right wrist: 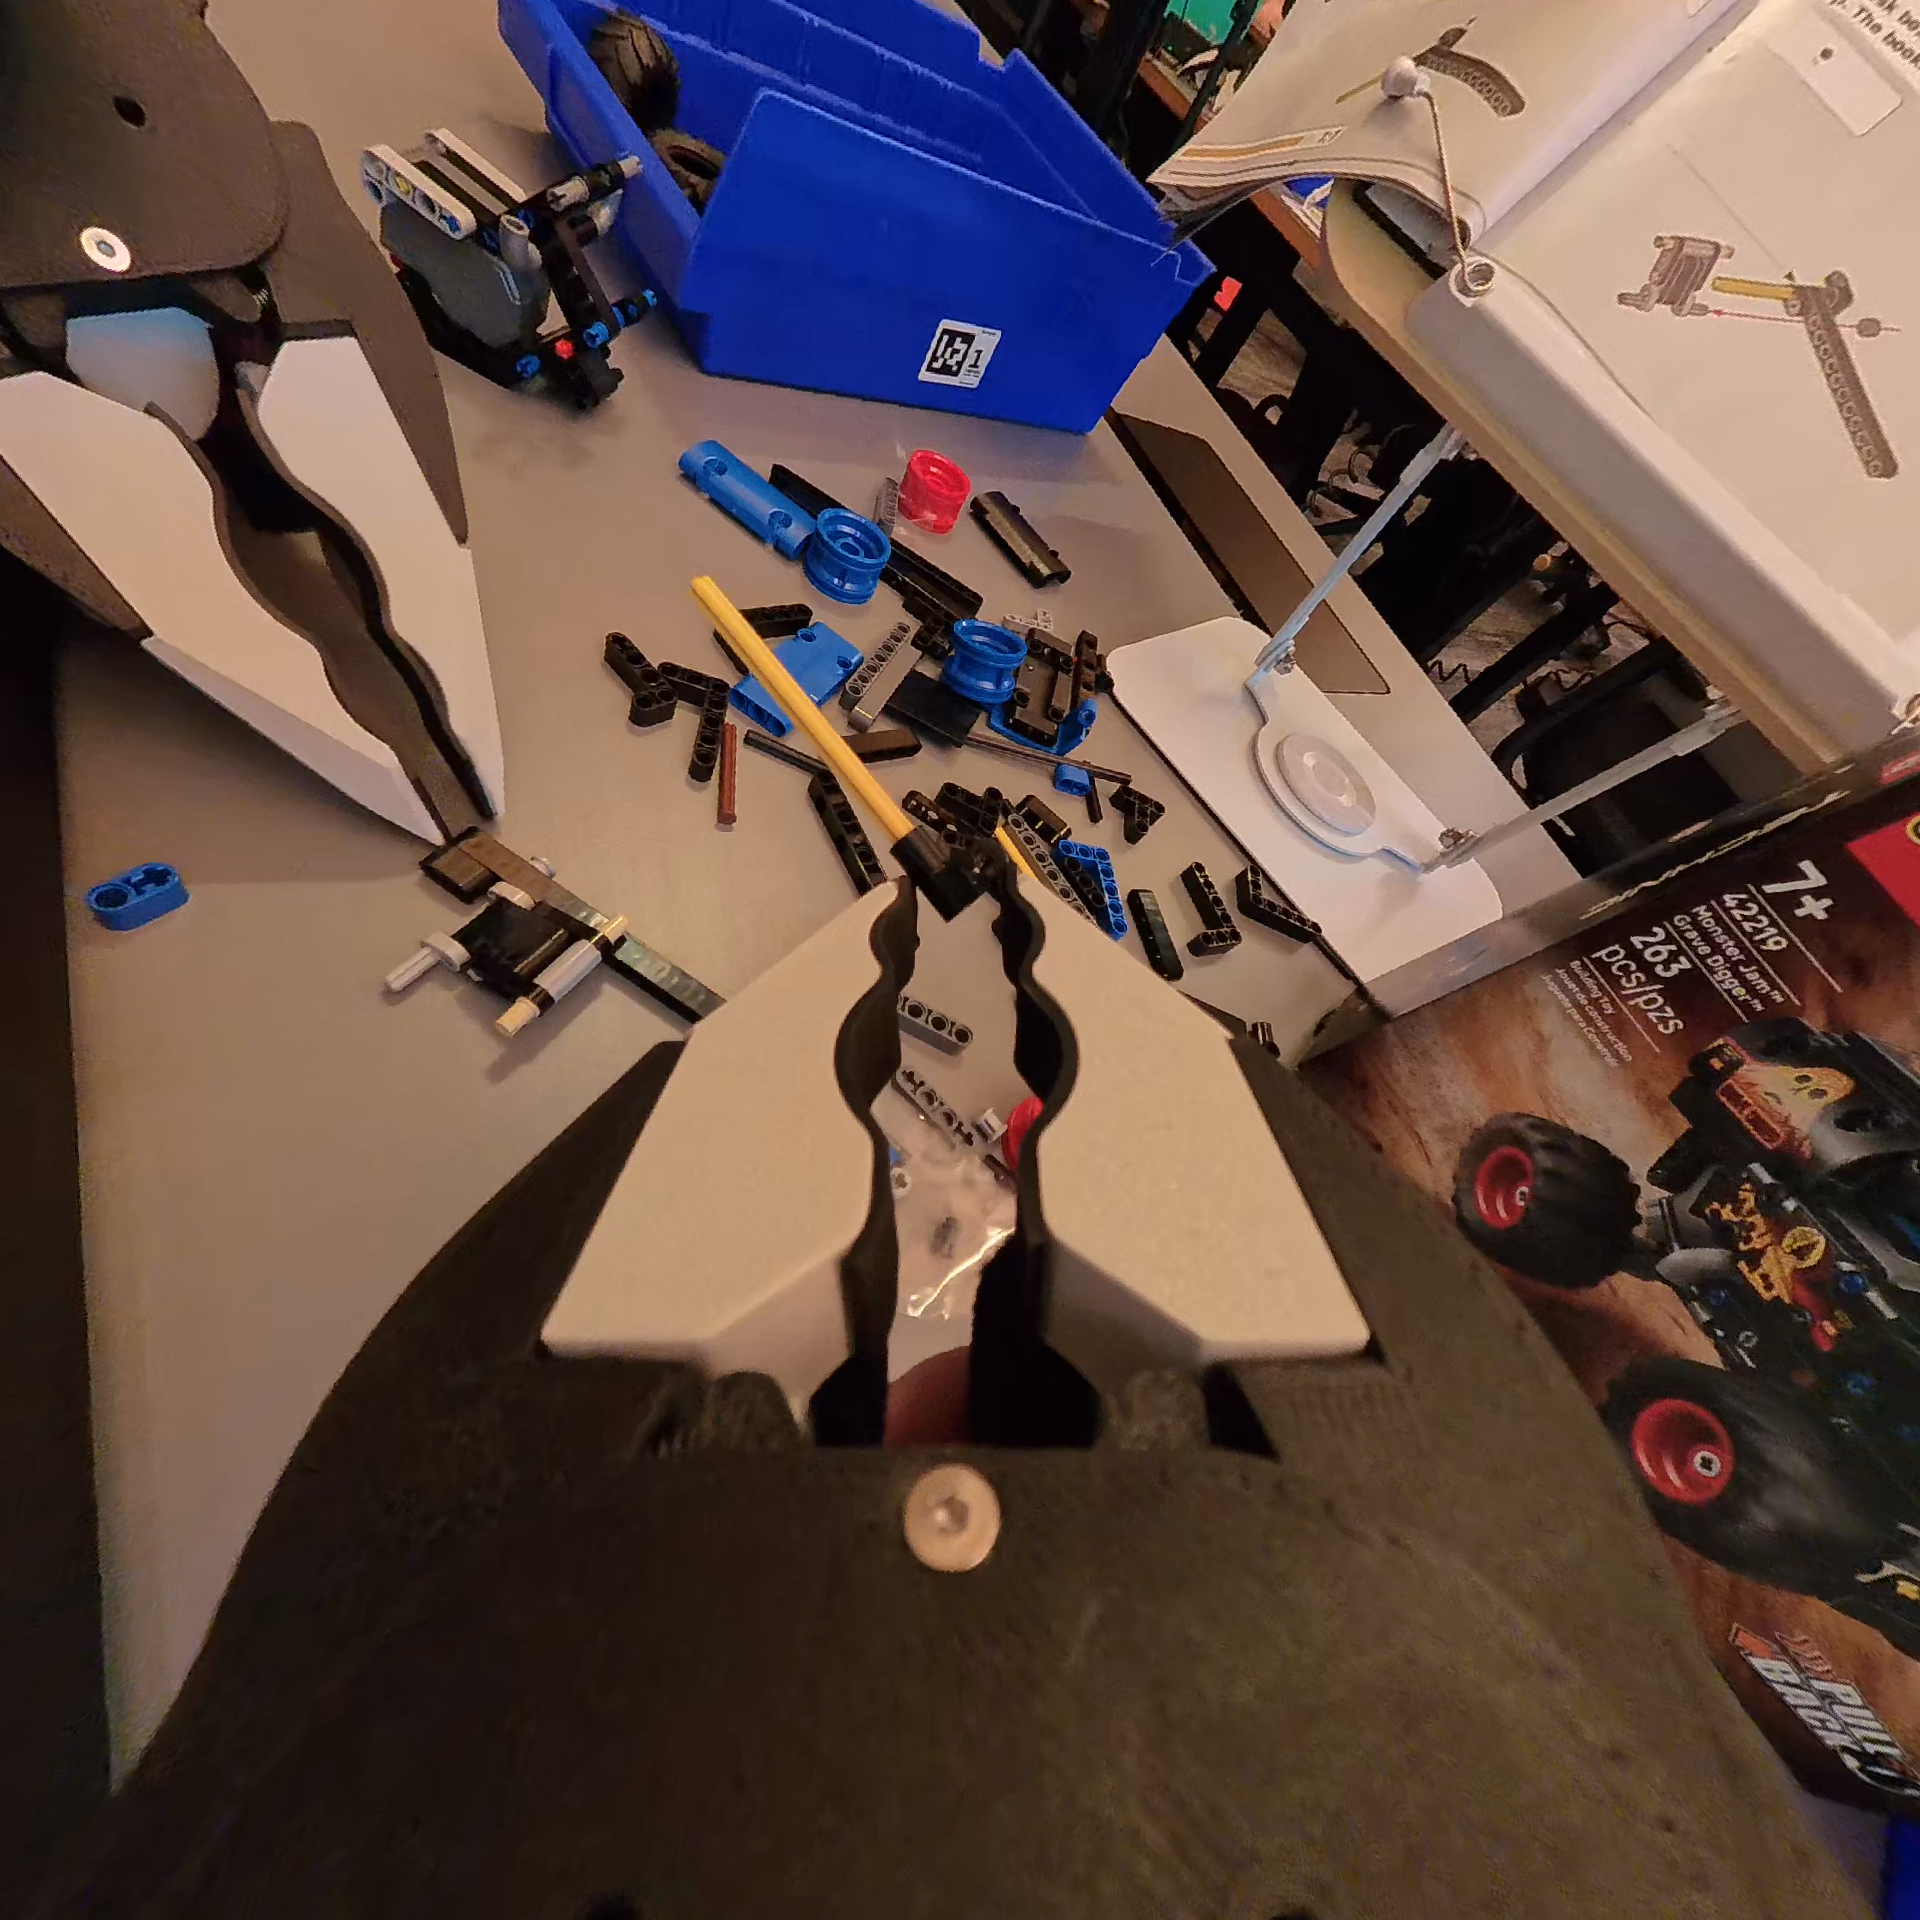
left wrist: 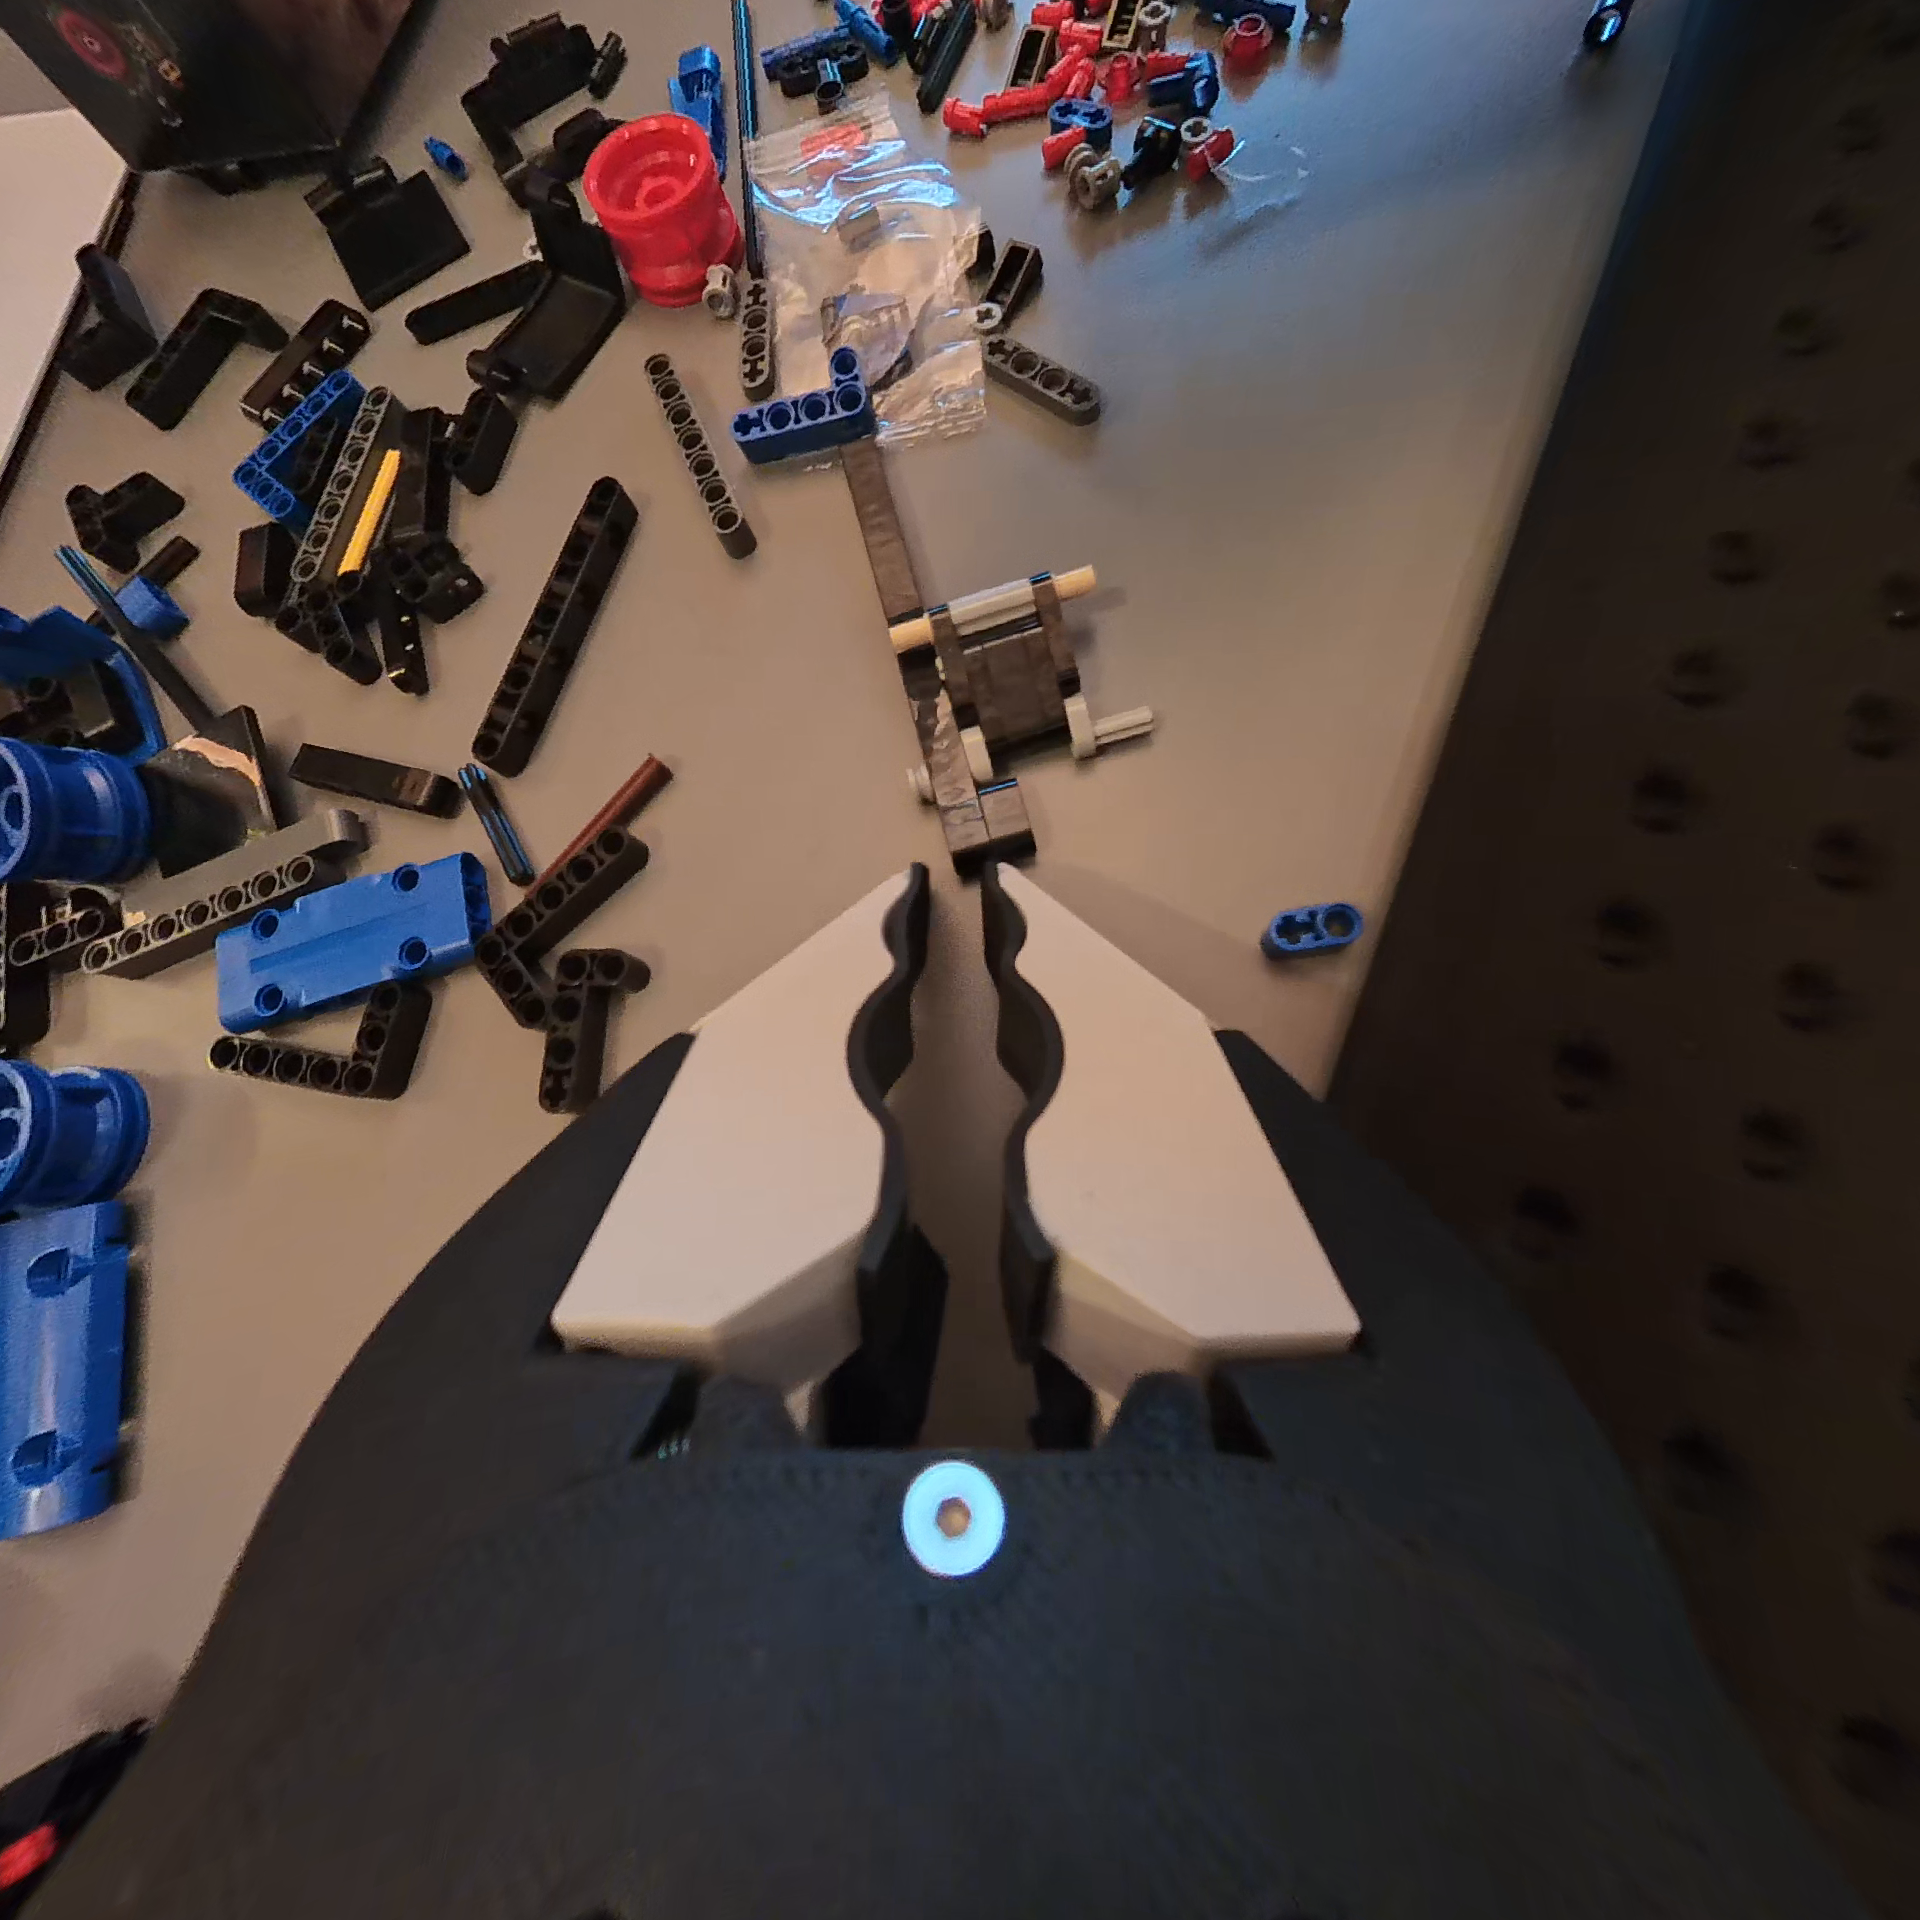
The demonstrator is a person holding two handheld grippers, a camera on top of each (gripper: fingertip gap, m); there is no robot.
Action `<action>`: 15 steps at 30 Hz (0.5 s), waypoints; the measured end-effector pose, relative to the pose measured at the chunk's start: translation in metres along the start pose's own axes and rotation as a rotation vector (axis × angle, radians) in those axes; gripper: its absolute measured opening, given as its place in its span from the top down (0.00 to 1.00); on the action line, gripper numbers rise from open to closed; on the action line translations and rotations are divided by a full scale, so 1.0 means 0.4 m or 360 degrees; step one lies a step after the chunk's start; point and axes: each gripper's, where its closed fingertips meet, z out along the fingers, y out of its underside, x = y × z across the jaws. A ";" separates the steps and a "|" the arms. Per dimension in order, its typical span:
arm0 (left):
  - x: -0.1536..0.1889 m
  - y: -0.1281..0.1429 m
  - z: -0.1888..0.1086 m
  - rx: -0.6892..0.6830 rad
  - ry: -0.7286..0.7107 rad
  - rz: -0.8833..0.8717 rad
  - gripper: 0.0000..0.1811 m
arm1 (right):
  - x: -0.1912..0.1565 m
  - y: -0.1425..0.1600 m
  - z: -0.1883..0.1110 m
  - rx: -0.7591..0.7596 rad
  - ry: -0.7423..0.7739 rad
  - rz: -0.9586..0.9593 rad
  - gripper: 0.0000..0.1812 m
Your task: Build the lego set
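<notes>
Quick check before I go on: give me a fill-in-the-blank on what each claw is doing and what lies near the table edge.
1. The right claw is shut on a small black connector with a long ____ axle sticking out of it.
2. The left claw pinches the near end of the black ____ assembly lying on the table.
3. The lone small piece near the table edge is ____ in colour.

Missing words: yellow; beam; blue

Dim warm light, wide-angle edge distortion
</notes>
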 end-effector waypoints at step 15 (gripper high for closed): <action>-0.017 -0.012 -0.012 0.0061 -0.0063 -0.0010 0.85 | -0.001 0.000 0.000 0.0005 -0.0004 0.0003 0.92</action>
